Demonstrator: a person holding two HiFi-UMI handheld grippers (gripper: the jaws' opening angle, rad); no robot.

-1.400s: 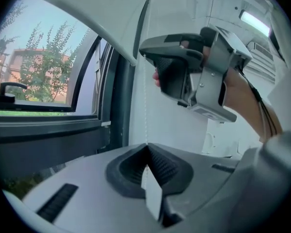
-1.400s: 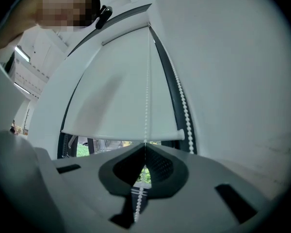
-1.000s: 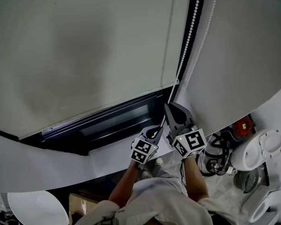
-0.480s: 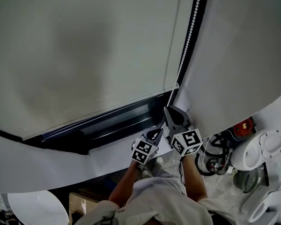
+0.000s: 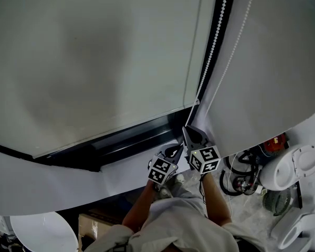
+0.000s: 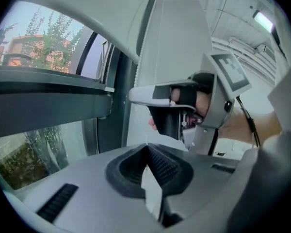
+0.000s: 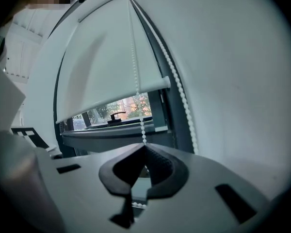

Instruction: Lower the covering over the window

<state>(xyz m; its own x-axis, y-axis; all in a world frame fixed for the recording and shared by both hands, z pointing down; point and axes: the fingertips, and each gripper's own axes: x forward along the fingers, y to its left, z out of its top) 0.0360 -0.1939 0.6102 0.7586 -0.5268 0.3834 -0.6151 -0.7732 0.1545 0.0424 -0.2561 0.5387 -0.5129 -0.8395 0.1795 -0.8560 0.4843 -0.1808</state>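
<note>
A pale roller blind (image 5: 94, 62) covers most of the window, and its bottom rail (image 5: 121, 127) hangs a little above the dark frame. A white bead chain (image 5: 212, 46) runs down the dark strip at the blind's right edge. My right gripper (image 5: 187, 130) is shut on this chain just below the rail's corner; in the right gripper view the beads (image 7: 136, 81) enter its jaws (image 7: 144, 147). My left gripper (image 5: 174, 149) sits close below and to the left. It is shut, with a faint strand of chain at its tips (image 6: 146, 147).
The white sill (image 5: 131, 167) lies under both grippers. On the floor at the right are white fan-like appliances (image 5: 289, 172), coiled cables (image 5: 241, 177) and a red item (image 5: 273, 140). A cardboard box (image 5: 89, 227) and a white round object (image 5: 42, 235) lie at the lower left. A window handle (image 7: 117, 115) shows below the blind.
My right gripper has moved down with the chain. The blind's bottom rail sits lower, and the strip of open window beneath it is narrower. The left gripper has barely moved.
</note>
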